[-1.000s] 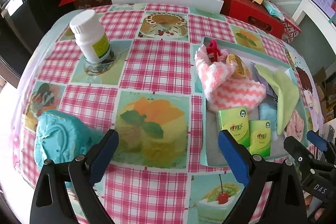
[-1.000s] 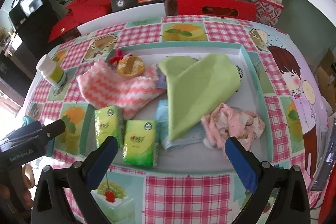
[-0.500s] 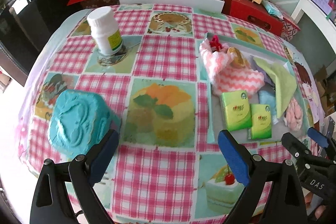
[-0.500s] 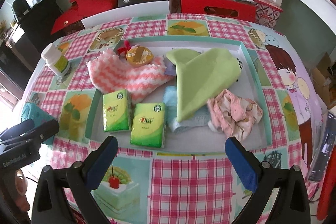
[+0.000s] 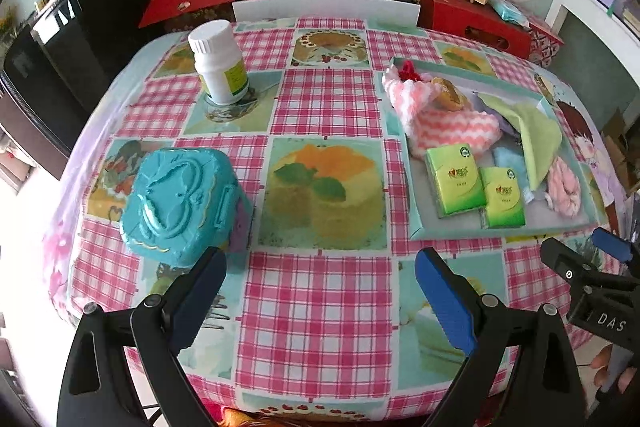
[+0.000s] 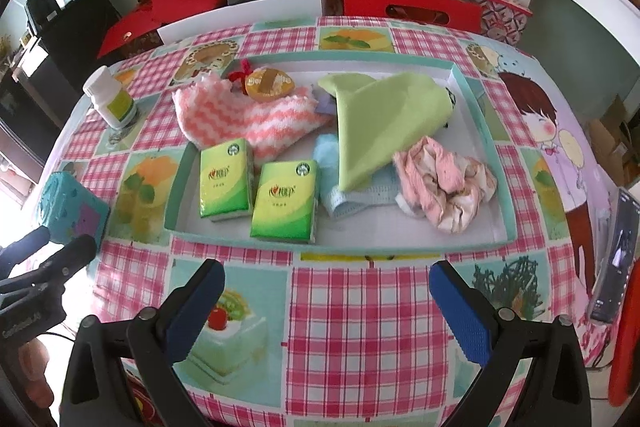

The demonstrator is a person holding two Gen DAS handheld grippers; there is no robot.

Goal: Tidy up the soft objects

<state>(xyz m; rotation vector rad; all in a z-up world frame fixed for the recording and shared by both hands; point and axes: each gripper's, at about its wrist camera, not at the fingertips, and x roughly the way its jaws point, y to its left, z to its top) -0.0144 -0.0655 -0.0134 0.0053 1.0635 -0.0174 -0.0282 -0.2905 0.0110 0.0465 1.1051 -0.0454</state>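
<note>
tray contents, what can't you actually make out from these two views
- Blue cloth: right wrist view, mostly under the green cloth; shape unclear.
- Purple item: only a corner shows between the green cloth and the pink zigzag towel.
- Tissue packs: print too small to read.
- Tray far side: left wrist view, hidden behind the cloths.

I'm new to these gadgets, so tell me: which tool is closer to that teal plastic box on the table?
Left. The left tool hangs just before the teal box, its left finger almost at it. The right tool faces the tray, the box off to its left.
</note>
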